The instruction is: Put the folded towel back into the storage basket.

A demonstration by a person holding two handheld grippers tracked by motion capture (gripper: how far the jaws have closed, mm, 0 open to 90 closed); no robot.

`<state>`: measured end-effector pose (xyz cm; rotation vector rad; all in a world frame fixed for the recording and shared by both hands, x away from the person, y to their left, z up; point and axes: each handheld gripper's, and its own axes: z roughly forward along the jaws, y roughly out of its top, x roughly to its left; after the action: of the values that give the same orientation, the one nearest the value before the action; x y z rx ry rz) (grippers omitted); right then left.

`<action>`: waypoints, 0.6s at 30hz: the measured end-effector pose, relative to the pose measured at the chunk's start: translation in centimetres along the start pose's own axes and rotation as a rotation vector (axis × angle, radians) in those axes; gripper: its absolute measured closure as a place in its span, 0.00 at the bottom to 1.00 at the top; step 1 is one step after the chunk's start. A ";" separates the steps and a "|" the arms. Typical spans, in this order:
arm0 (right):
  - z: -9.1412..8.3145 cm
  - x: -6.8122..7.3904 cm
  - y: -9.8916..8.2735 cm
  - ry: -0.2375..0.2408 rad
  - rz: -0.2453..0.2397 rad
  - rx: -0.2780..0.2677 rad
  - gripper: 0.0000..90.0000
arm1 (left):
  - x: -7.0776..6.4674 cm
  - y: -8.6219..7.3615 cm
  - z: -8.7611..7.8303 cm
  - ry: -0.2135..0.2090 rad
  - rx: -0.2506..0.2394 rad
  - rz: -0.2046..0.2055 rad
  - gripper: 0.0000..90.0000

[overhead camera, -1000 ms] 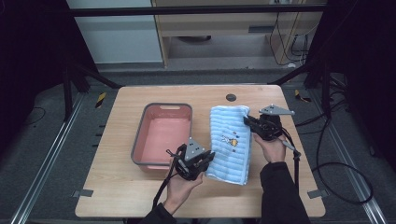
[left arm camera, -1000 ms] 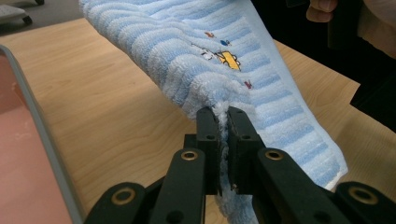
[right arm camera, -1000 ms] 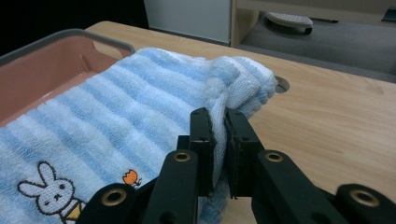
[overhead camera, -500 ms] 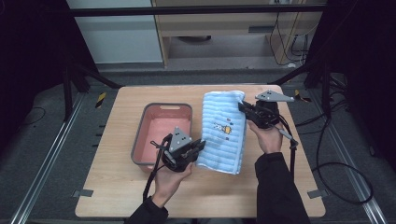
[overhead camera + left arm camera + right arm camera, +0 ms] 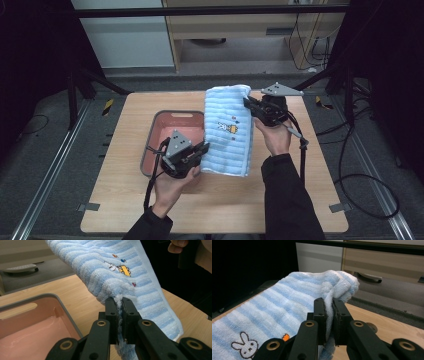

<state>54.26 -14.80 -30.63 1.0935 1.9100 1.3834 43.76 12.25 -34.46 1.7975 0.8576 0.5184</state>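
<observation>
Blue-and-white striped terry towel with rabbit embroidery [image 5: 227, 132] is held off the wooden desk [image 5: 125, 200], right of the pink plastic tray [image 5: 170, 122]. Left claw [image 5: 119, 305] is clamped on its near edge, right claw [image 5: 329, 305] on its far corner. Risk: only thin folds are pinched; uneven pulling could slip one free, dropping the towel short of the tray.

- Towel [image 5: 227, 132]: the pinched edges lie out of sight between the jaws of the left gripper [image 5: 119, 302] and the right gripper [image 5: 329, 302].
- Pink tray [image 5: 172, 125]: near-right corner covered by the left gripper in the high view; cut off by the frame edge in the left gripper view.
- Embroidery beside the rabbit: too small to identify from above.
- Dark round spot on the table [image 5: 372, 327]: partly behind a jaw, nature unclear.
</observation>
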 end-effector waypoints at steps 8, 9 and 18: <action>1.1 1.5 1.6 0.012 -0.015 -0.008 0.92 | 1.6 0.5 -1.6 0.023 -0.024 -0.009 0.94; 1.2 1.8 1.8 0.013 -0.019 -0.010 0.92 | 1.8 0.5 -1.7 0.026 -0.024 -0.009 0.94; 2.9 3.2 2.6 0.030 -0.025 -0.016 0.92 | 3.2 0.6 -3.0 0.053 -0.042 -0.022 0.94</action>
<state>55.66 -10.26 -29.00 1.0435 1.9241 1.4062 43.94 16.40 -32.94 1.7407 0.8959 0.5680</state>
